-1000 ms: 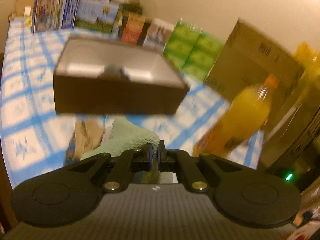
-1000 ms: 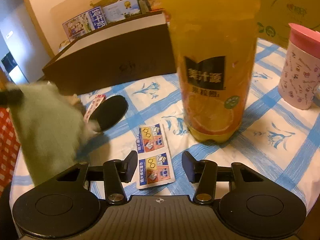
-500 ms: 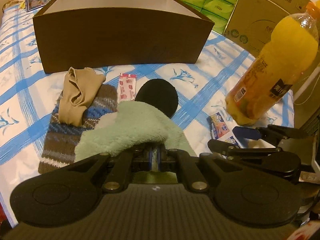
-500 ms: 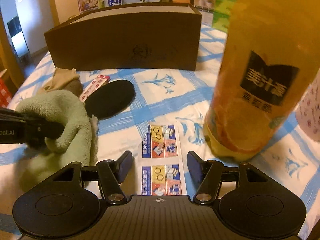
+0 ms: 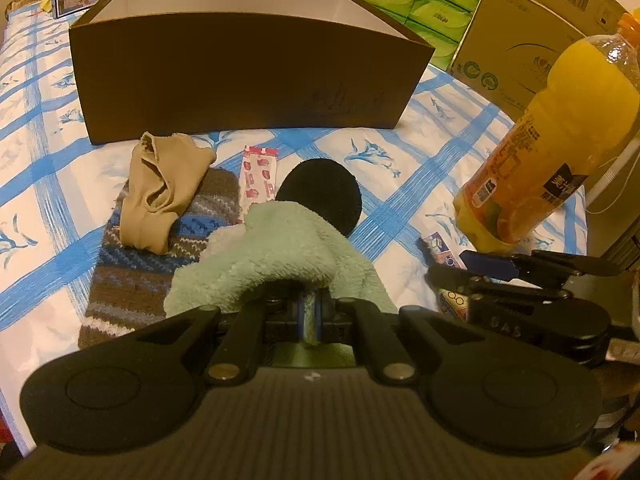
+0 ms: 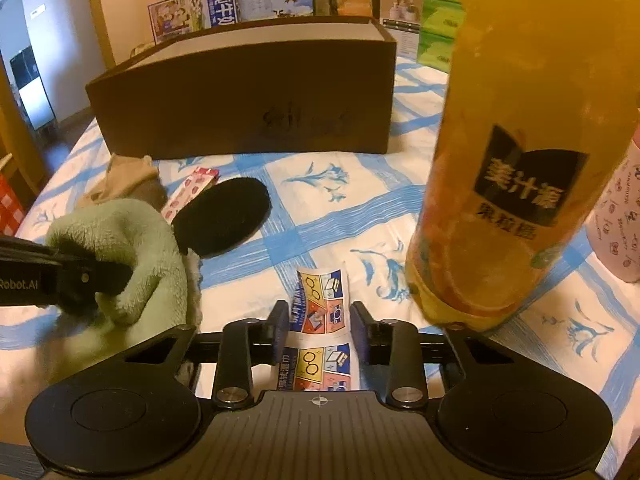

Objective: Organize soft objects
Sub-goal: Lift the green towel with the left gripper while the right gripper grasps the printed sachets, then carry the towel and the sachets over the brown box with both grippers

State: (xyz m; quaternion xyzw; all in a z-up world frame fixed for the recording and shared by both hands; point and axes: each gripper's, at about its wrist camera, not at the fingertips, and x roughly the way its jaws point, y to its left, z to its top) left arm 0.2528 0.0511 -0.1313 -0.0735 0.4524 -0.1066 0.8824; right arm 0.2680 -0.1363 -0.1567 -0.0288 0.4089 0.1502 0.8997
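1. The left tongs [image 5: 308, 316] are clamped on a fold of the mint-green fleece cloth [image 5: 280, 252]; the cloth bulges up over the fingertips.
2. The fleece cloth sits at the near edge of the blue-checked tabletop [image 5: 400, 184], overlapping a black round pad [image 5: 320, 194] and a brown striped knit piece [image 5: 160, 256].
3. A beige stocking [image 5: 164, 188] lies crumpled on the far end of the knit piece.
4. A red-and-white sachet [image 5: 259, 174] lies flat between the stocking and the black pad.
5. A brown open-top box [image 5: 248, 72] stands behind these items.
6. The right tongs [image 6: 319, 330] are moderately open and hold nothing; they straddle a printed wipe packet [image 6: 322, 300] on the tabletop.
7. An orange juice bottle [image 6: 508, 184] stands just right of the right tongs.
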